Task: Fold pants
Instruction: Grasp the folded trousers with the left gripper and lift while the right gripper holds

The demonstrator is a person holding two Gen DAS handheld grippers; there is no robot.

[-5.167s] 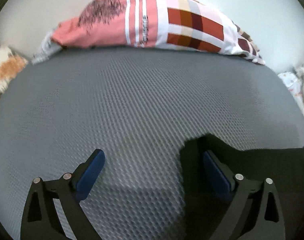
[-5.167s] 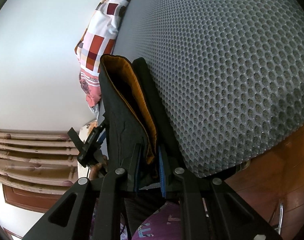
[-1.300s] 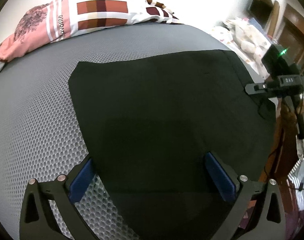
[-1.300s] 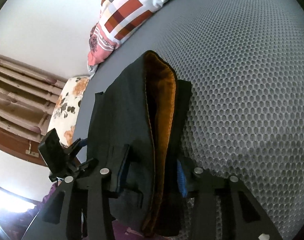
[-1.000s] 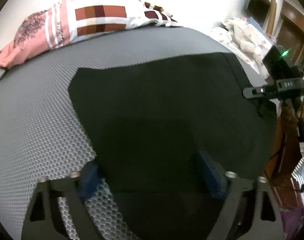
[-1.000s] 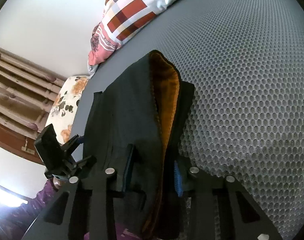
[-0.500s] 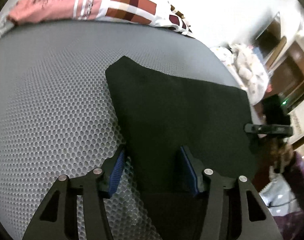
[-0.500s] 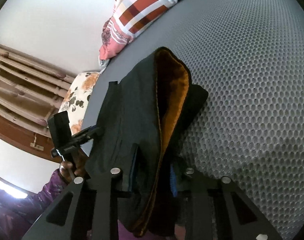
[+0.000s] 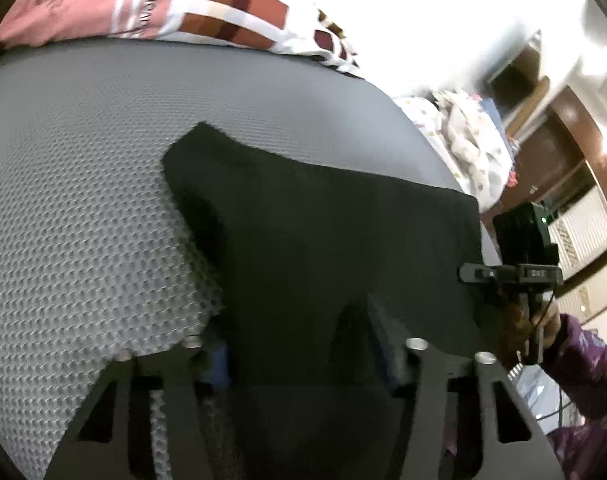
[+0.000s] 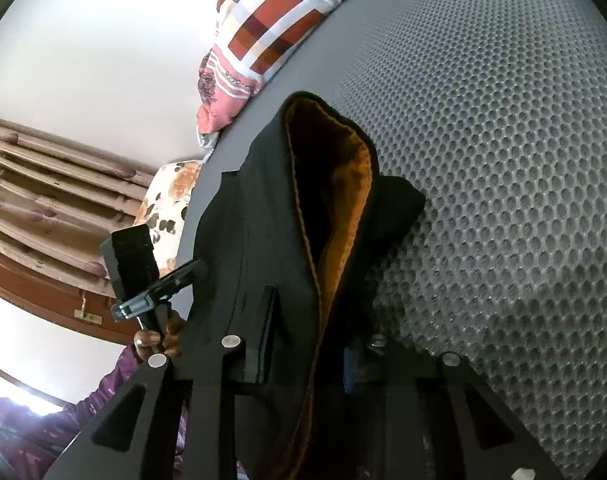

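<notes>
Left wrist view: your left gripper (image 9: 299, 348) sits low over the near edge of the black pants (image 9: 335, 240), which lie spread flat across a grey honeycomb-textured bed (image 9: 83, 200). Its jaws are closing with the dark cloth between the two blue pads, but the picture is blurred there and you cannot tell whether the pads already press on the fabric. A pink, white and brown checked pillow (image 9: 175, 4) rests at the far end of the bed. At the right edge of the pants, your right gripper (image 9: 515, 268) is seen from the side, held by a hand (image 9: 543, 320) in a purple sleeve.

Right wrist view: the right gripper (image 10: 303, 344) has its jaws closing and pinches a bunched part of the pants (image 10: 287, 216), whose orange inner lining gapes open like a pocket above the fingers. The left gripper (image 10: 155, 284) shows at the pants' left side, gripped by the other hand (image 10: 159, 336). A floral cushion (image 10: 171, 200) lies beyond it.
</notes>
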